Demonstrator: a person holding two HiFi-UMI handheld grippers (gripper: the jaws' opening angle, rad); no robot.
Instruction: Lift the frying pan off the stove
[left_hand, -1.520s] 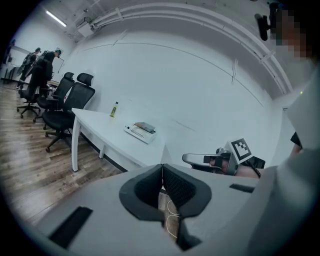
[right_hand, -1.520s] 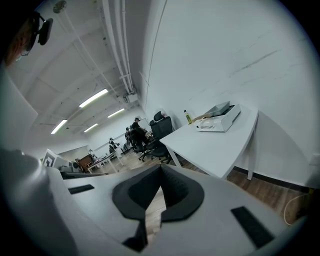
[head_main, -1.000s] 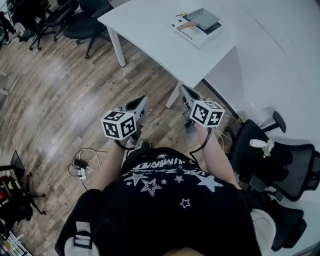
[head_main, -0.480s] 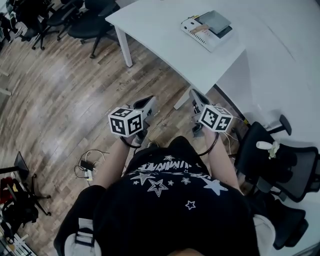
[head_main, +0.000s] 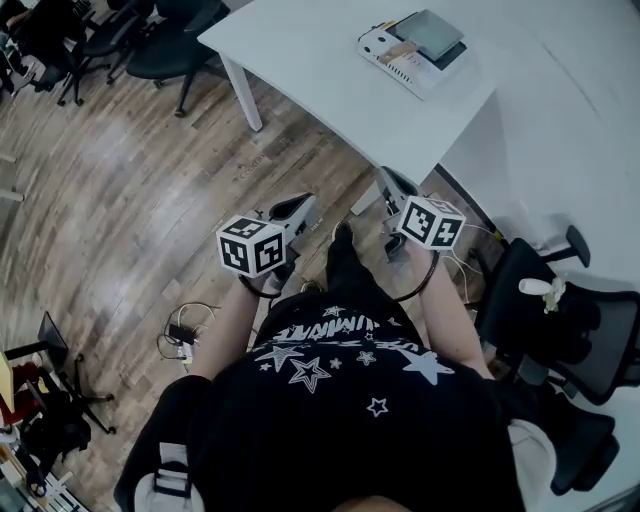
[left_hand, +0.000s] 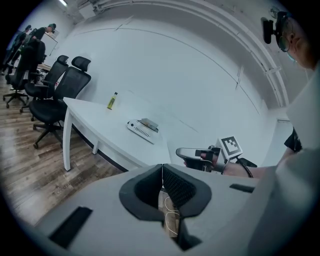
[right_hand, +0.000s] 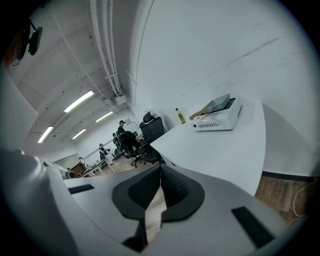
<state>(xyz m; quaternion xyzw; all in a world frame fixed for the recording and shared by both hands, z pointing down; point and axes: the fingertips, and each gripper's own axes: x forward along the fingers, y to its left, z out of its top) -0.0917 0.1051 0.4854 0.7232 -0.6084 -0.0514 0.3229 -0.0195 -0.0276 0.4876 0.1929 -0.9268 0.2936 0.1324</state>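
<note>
Shut and empty, the left gripper and right gripper hang short of the table; the pan on the stove lies ahead, nearer the right one.

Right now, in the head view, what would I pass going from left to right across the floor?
Tangle of cables → left gripper → right gripper → black office chair.
</note>
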